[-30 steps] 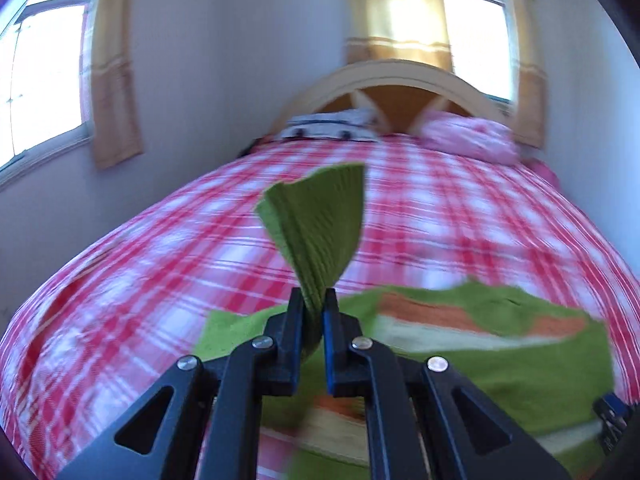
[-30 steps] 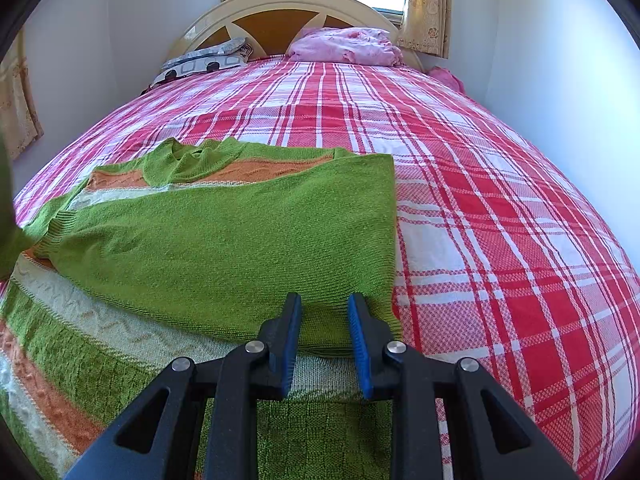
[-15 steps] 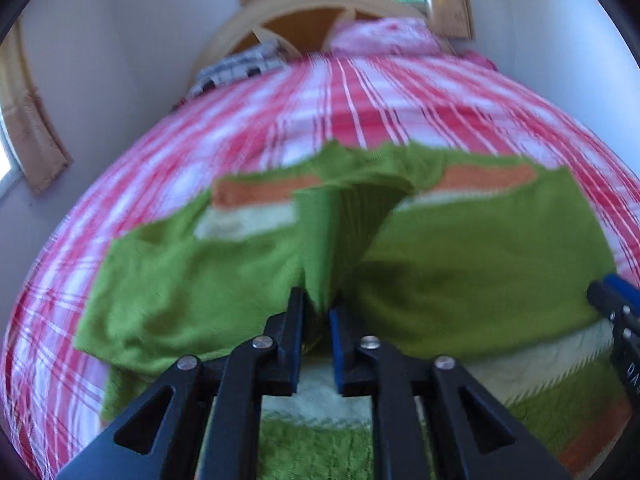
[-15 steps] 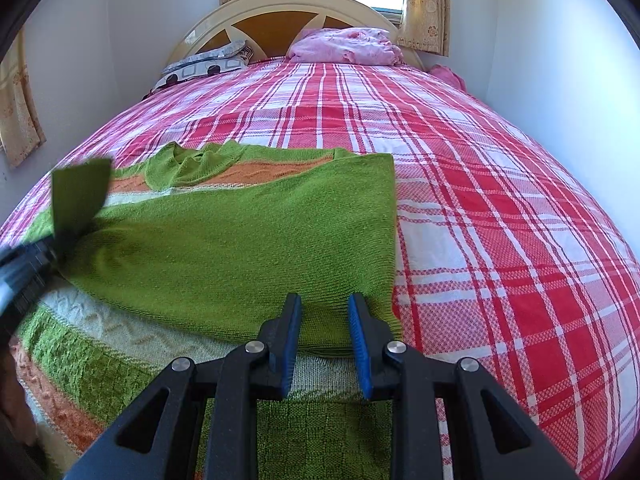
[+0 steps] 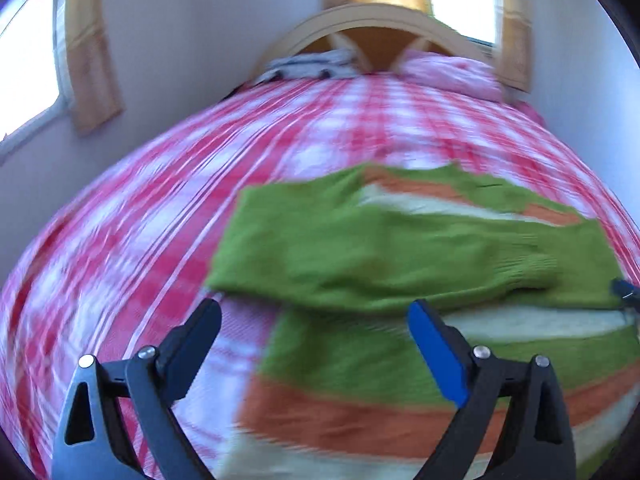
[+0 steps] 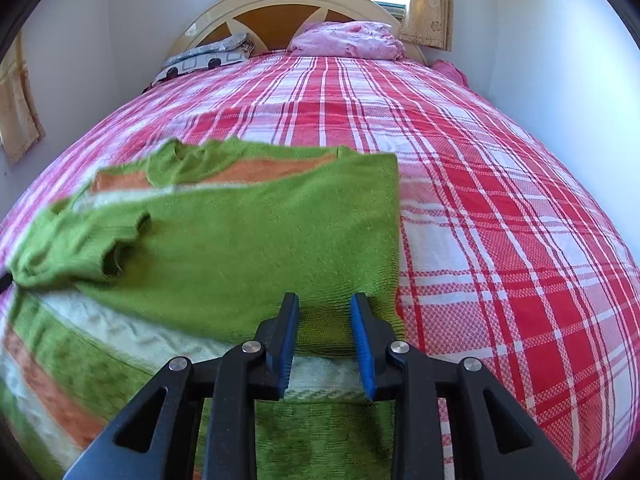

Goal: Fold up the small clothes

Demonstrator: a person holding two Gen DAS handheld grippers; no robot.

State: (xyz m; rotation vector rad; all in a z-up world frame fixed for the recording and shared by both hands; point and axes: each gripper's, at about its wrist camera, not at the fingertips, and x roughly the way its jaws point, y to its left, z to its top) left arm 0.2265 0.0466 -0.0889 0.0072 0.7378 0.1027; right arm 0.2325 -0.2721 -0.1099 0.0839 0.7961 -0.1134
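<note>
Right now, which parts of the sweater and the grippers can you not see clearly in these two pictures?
- Left wrist view: the green sweater and the plaid bedcover are smeared by motion blur; the knit pattern is unreadable.
- Right wrist view: the sweater's near hem is hidden behind the right gripper and cut by the bottom edge.
- Right wrist view: the left gripper is nearly outside the left edge.

Plaid bed (image 6: 500, 208), pink pillow (image 6: 348, 40), curtains (image 6: 426, 4)
</note>
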